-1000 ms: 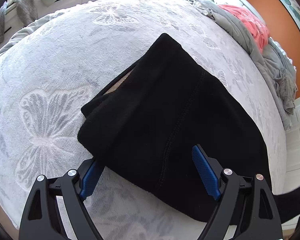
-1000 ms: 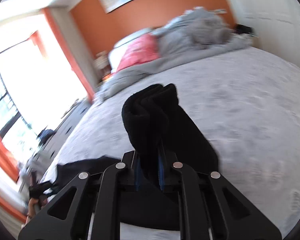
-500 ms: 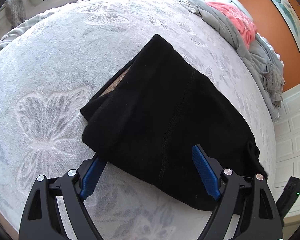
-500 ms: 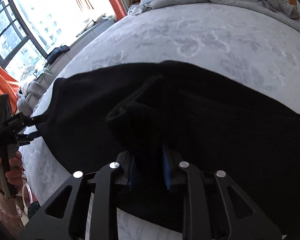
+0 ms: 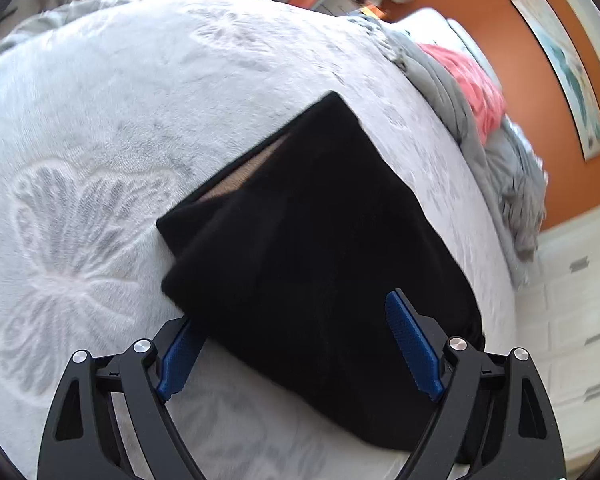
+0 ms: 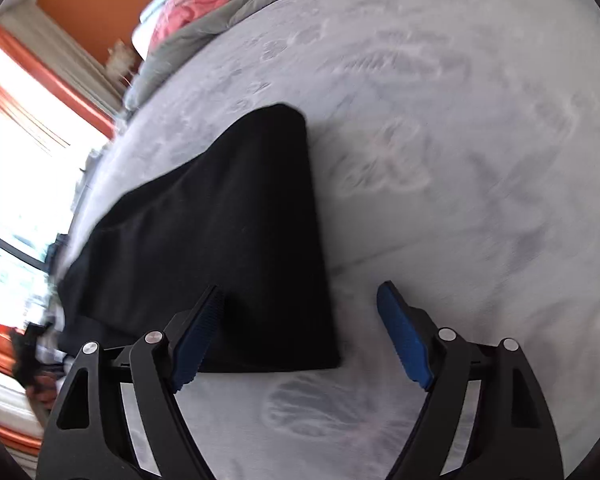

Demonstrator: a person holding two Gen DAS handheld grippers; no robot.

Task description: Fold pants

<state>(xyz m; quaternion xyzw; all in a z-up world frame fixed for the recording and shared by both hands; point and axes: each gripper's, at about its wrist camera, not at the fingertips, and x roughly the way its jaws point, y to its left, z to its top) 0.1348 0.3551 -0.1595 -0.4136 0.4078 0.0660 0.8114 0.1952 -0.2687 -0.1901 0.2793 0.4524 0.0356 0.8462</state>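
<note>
The black pants (image 5: 316, 248) are seen lying folded into a thick, roughly four-sided bundle on the pale bedspread (image 5: 100, 120), which is patterned with raised butterflies. In the left wrist view the bundle fills the middle of the picture, with one corner toward 12 o'clock and a strip of tan lining exposed along the edge at 10 o'clock. The left gripper (image 5: 300, 352) is held over the near end of the bundle with its jaws spread wide; its blue pads (image 5: 412, 348) stand on either side of the cloth without pressing it, the left pad partly hidden behind the pants' edge. In the right wrist view the pants (image 6: 220, 240) stretch from the centre toward 9 o'clock, with a straight folded edge facing 3 o'clock. The right gripper (image 6: 296, 336) has just been opening, and its jaws are now spread wide: the corner of the bundle lies between them, beside the left pad, but is not pinched, and the right pad is over bare bedspread (image 6: 460, 160). A heap of grey and pink bedding (image 5: 484, 112) is seen at 2 o'clock in the left view, against an orange wall (image 5: 500, 32) on which a framed picture (image 5: 564, 68) hangs. Both views are somewhat blurred.
</note>
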